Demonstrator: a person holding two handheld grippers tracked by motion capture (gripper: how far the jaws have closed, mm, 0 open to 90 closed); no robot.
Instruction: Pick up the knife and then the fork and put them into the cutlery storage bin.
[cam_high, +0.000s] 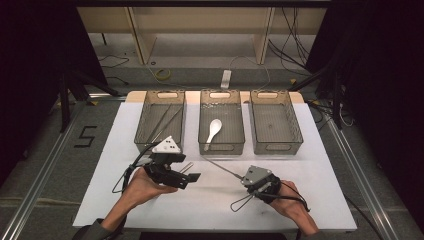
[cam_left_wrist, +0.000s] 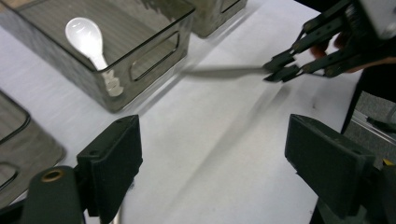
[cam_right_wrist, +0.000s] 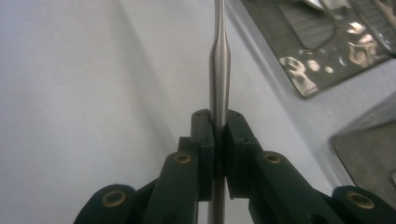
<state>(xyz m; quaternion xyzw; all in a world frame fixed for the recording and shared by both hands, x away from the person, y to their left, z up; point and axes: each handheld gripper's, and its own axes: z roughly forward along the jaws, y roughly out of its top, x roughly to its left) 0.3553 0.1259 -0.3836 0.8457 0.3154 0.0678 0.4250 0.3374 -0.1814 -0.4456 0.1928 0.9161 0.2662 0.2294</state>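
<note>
**Counter stock: one metal rod in hand, three bins beyond**

Nearest: right tool (cam_high: 246, 178), jaws clamped on a thin metal rod (cam_high: 220, 167) that points toward the middle bin (cam_high: 221, 145). Left tool (cam_high: 192, 176), left of the rod, jaws spread wide with nothing between them. Beyond, on the counter (cam_high: 300, 190): middle bin holding a white spoon (cam_high: 214, 131); left bin (cam_high: 160, 142) holding thin metal sticks (cam_high: 165, 120); right bin (cam_high: 276, 145).
</note>
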